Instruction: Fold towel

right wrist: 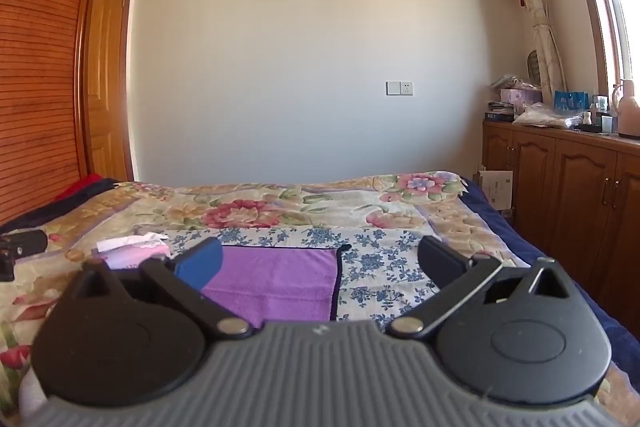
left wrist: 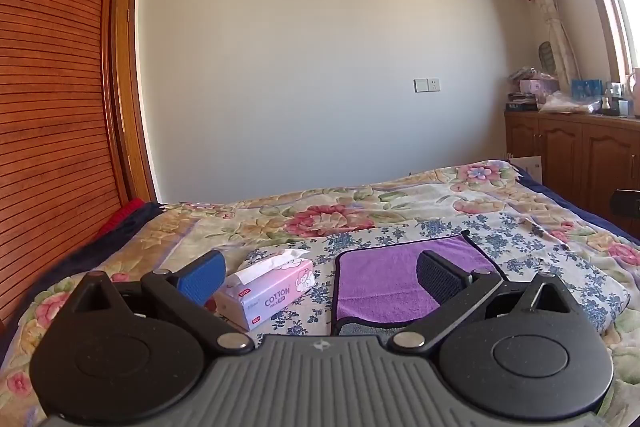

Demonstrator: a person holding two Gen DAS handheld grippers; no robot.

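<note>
A purple towel (left wrist: 384,283) with a dark edge lies flat on the flowered bedspread (left wrist: 344,215). In the left wrist view it sits at the centre right, under my right-hand finger. My left gripper (left wrist: 320,277) is open and empty, above the near left edge of the towel. In the right wrist view the towel (right wrist: 280,283) lies at the centre left. My right gripper (right wrist: 320,265) is open and empty, above the towel's right edge. The towel's near edge is hidden behind both gripper bodies.
A pink tissue box (left wrist: 266,291) lies just left of the towel; it also shows in the right wrist view (right wrist: 132,251). A slatted wooden wardrobe (left wrist: 52,87) stands at the left. Wooden cabinets (right wrist: 568,179) with clutter stand at the right, past the bed's edge.
</note>
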